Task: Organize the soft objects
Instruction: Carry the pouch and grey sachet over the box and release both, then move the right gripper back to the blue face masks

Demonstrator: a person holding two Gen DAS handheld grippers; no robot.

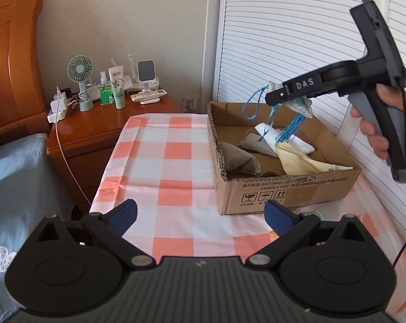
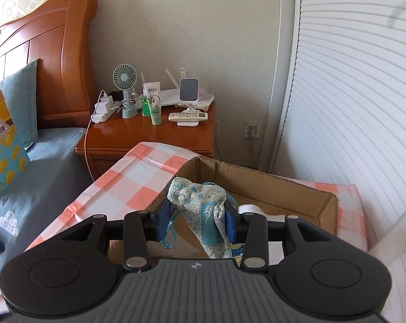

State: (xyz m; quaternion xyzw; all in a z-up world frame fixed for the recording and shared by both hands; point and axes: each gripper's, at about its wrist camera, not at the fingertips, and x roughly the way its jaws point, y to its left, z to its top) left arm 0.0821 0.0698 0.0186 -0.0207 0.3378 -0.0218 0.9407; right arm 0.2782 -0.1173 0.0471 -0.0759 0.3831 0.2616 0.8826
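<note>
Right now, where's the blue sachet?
The blue sachet is pinched in the right tongs, held above the cardboard box on the checked cloth; its tassel dangles into the box.

Dark object (image 1: 269, 174) behind cardboard box (image 1: 283, 191) wall, mostly hidden.

Both wrist views forward, sharing cardboard box (image 1: 283, 185)

Black grippers (image 1: 200, 215) — blue pads (image 1: 123, 213), "DAS" lettering
</note>
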